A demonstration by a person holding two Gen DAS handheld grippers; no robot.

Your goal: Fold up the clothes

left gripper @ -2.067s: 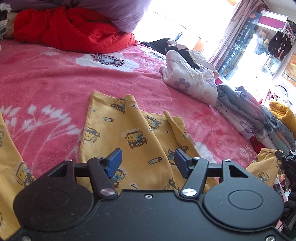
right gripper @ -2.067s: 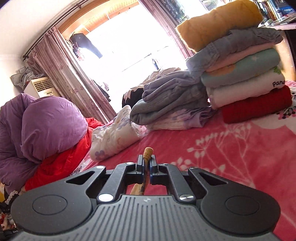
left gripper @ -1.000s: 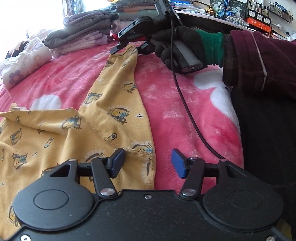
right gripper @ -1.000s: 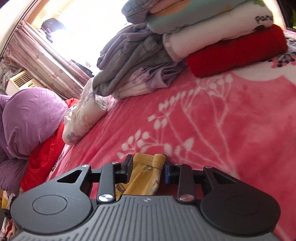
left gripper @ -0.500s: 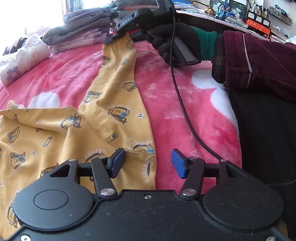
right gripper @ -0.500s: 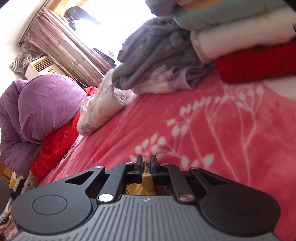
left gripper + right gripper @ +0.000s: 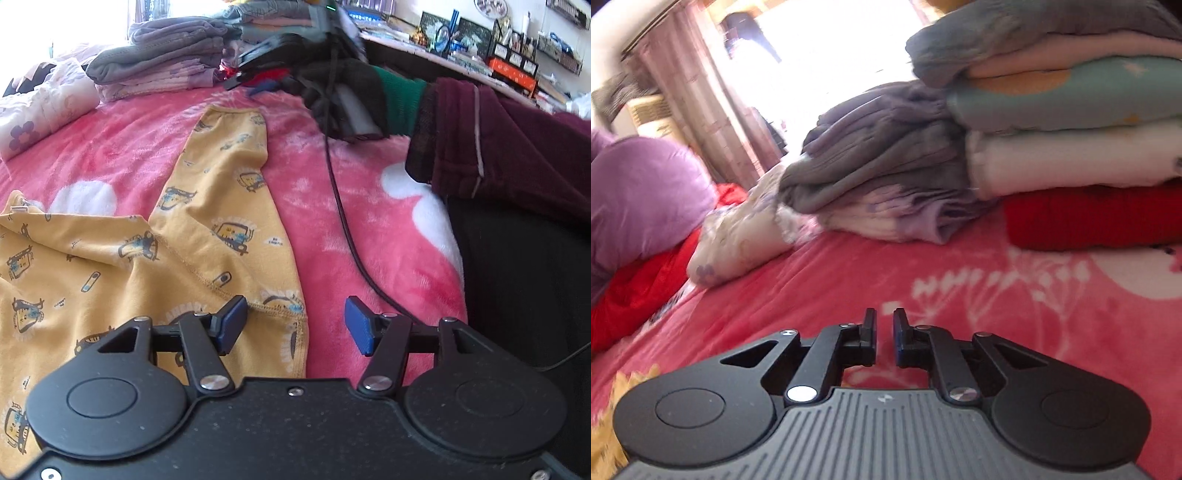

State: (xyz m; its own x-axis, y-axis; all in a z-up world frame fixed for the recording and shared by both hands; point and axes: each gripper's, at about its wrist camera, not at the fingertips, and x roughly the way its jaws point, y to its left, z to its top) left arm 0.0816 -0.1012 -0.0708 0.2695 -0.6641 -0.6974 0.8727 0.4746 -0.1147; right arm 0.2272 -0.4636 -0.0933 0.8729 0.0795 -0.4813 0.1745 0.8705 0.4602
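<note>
A yellow cartoon-print garment (image 7: 110,277) lies on the pink floral blanket (image 7: 369,206). One sleeve (image 7: 229,173) stretches flat away from me, ending in its cuff (image 7: 232,112). My left gripper (image 7: 291,321) is open low over the garment's near hem corner, its blue pads either side of the edge. Beyond the cuff, my right gripper (image 7: 255,83) is held off the blanket by a gloved hand (image 7: 332,92). In its own view the right gripper (image 7: 885,332) has its jaws nearly together and holds nothing. A scrap of the yellow garment (image 7: 605,424) shows at the lower left.
A tall stack of folded clothes (image 7: 1071,129) and a grey-and-lilac pile (image 7: 879,177) stand ahead of the right gripper. Left of them are a white floral bundle (image 7: 738,236), a purple pillow (image 7: 639,192) and red cloth (image 7: 635,288). A maroon sleeve (image 7: 517,147) and black cable (image 7: 343,221) cross the right.
The right gripper has let go of the sleeve cuff and pulled up and away. The sleeve now lies flat on the blanket. The left gripper has stayed open over the hem.
</note>
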